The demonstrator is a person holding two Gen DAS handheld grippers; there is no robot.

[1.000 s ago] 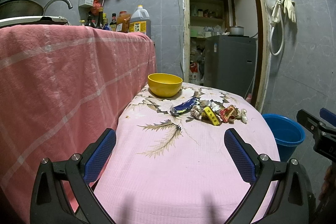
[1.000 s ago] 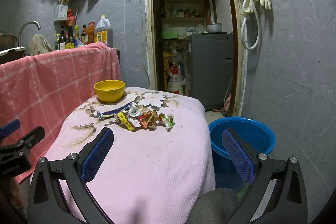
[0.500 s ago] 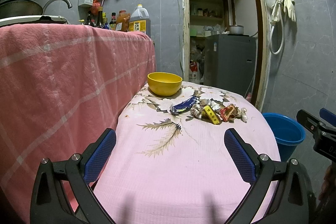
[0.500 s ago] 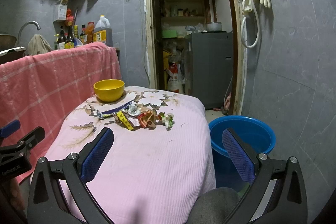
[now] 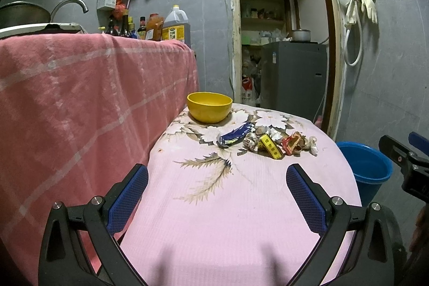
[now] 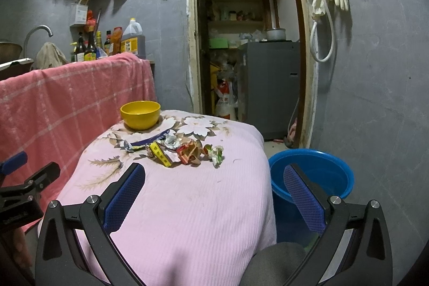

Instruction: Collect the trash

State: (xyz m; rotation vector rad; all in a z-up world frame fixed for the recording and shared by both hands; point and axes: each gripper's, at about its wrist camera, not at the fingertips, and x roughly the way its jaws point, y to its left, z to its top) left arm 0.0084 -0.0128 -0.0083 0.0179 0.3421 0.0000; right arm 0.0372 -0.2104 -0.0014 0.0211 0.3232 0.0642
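Item: my left claw (image 5: pixel 217 192) and right claw (image 6: pixel 214 190), both spread wide and empty, low over the near end of the pink-clothed bench (image 5: pixel 228 219). Item: trash pile (image 5: pixel 268 142), wrappers heaped mid-bench just right of the yellow bowl (image 5: pixel 209 107); individual pieces overlap and are hard to tell apart, and the blue bucket (image 6: pixel 313 173) beside the bench is partly hidden by my right finger. Versus a second ago: nothing shifted, claws still apart.
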